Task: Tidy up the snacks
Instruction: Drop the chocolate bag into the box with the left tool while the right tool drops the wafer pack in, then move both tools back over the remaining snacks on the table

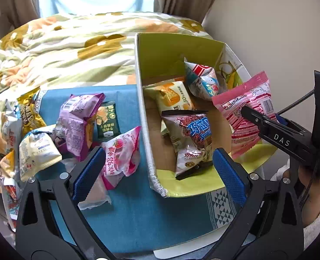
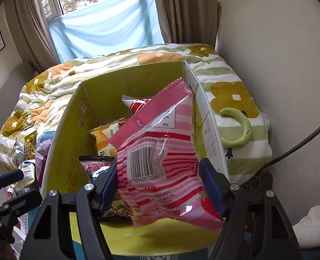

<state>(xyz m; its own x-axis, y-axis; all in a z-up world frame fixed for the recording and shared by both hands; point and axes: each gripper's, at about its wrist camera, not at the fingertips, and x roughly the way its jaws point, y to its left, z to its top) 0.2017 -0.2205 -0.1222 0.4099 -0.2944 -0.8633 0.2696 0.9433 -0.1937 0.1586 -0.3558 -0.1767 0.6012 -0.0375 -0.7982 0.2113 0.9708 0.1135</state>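
Note:
My right gripper is shut on a pink striped snack packet and holds it above the open cardboard box. The same packet and right gripper show in the left wrist view over the box's right side. The box holds a chocolate sponge packet, an orange cracker packet and a red-and-white packet. My left gripper is open and empty, low over the blue cloth, astride the box's near left corner.
Loose snacks lie left of the box on the blue cloth: a pink strawberry candy bag, a purple packet, a green packet, a cream packet and a gold packet. A flowered quilt lies behind.

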